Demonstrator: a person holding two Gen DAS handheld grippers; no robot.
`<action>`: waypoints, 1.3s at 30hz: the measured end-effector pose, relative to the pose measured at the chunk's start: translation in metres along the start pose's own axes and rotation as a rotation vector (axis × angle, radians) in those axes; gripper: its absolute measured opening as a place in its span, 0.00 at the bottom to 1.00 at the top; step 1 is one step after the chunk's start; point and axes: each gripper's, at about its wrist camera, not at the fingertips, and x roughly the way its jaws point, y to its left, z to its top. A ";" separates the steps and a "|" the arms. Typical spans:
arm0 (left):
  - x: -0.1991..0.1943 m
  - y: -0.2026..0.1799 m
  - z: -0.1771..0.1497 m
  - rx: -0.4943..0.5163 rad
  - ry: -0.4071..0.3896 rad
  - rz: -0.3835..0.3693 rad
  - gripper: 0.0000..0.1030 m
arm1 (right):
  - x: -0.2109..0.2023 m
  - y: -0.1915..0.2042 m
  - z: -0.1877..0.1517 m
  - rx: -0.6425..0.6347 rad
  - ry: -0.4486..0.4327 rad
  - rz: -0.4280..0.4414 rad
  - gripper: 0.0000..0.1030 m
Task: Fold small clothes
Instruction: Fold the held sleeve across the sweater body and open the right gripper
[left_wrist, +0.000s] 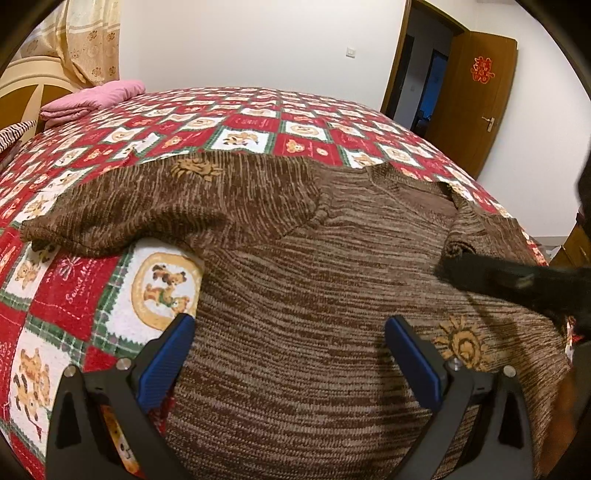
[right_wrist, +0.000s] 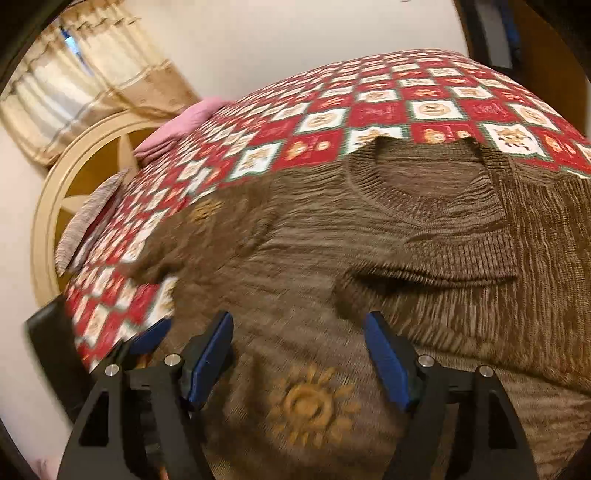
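Observation:
A small brown knit sweater (left_wrist: 314, 280) with orange sun motifs lies flat on the bed, neck away from me. Its left sleeve (left_wrist: 147, 206) stretches out to the left. Its right sleeve (right_wrist: 443, 258) is folded in across the chest, cuff lying below the neckline. My left gripper (left_wrist: 290, 332) is open and empty, hovering over the sweater's lower left body. My right gripper (right_wrist: 299, 343) is open and empty above the sun motif (right_wrist: 310, 402), just short of the folded cuff. It also shows as a dark blurred shape in the left wrist view (left_wrist: 517, 280).
The bed carries a red, white and green patchwork quilt (left_wrist: 240, 122) with bear pictures. A folded pink cloth (left_wrist: 92, 98) and a striped pillow (right_wrist: 88, 218) lie by the round headboard (right_wrist: 48, 206). A brown door (left_wrist: 469, 96) stands open at the far right.

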 end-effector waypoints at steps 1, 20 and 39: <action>0.000 0.000 0.000 -0.001 -0.001 -0.002 1.00 | -0.011 0.001 0.001 -0.006 -0.042 -0.011 0.72; -0.001 0.001 -0.001 -0.008 -0.012 -0.017 1.00 | 0.023 -0.066 0.061 0.372 -0.120 0.194 0.29; -0.021 0.022 0.004 -0.057 -0.011 -0.008 0.95 | 0.032 -0.014 -0.001 -0.011 -0.109 -0.179 0.58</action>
